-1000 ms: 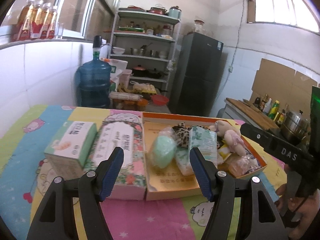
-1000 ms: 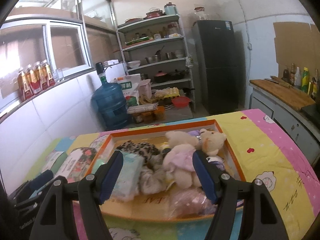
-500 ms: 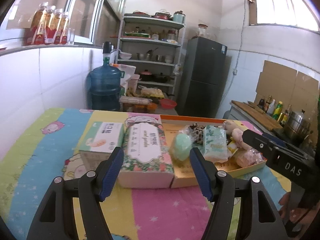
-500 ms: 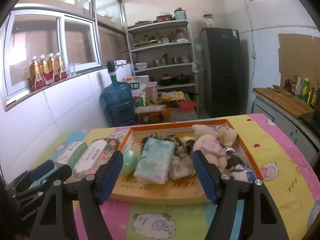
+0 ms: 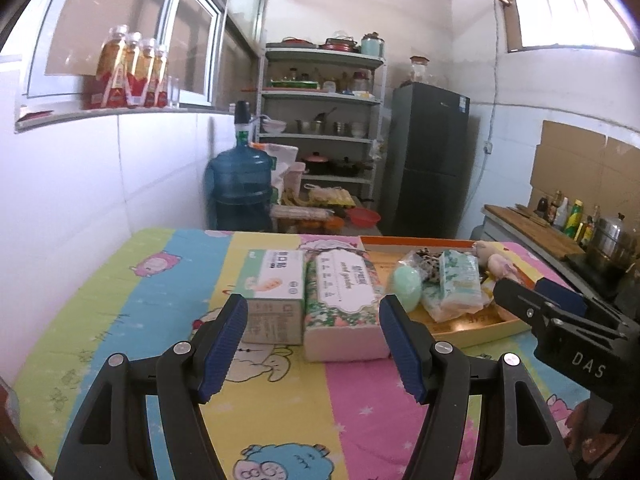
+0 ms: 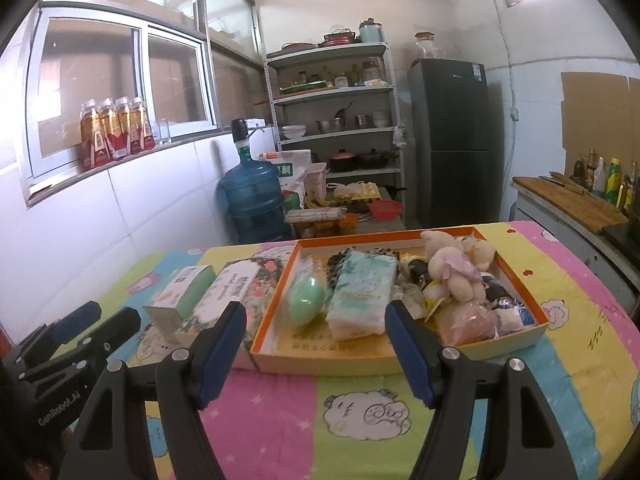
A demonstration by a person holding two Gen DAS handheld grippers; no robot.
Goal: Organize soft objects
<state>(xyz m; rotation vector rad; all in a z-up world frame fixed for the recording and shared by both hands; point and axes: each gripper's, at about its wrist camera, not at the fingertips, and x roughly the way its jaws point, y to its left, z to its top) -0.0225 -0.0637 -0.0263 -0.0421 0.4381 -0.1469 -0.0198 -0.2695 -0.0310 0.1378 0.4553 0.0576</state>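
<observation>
An orange tray [image 6: 520, 280] [image 5: 500, 326] on the cartoon-print cloth holds soft things: a green egg-shaped sponge [image 6: 306, 298] [image 5: 407, 285], a pale tissue pack [image 6: 362, 294] [image 5: 460, 282], a leopard-print cloth [image 6: 338, 264], a pink plush toy [image 6: 452, 272] [image 5: 498, 262] and bagged items [image 6: 466, 320]. Left of the tray lie a floral tissue box [image 5: 344, 300] [image 6: 232, 292] and a green-and-white box [image 5: 276, 294] [image 6: 180, 294]. My left gripper [image 5: 312, 342] is open above the cloth, short of the two boxes. My right gripper [image 6: 316, 346] is open before the tray's near edge. Both are empty.
The table [image 6: 580, 280] stands against a white tiled wall [image 5: 60, 200]. Beyond it are a blue water jug [image 6: 254, 196], a metal shelf rack [image 6: 340, 120] and a dark fridge [image 6: 450, 140]. A counter with bottles [image 6: 600, 178] is at the right.
Both grippers have pulled back from the tray and boxes, which now look smaller and farther off. More of the cloth shows in front. Both stay open and empty.
</observation>
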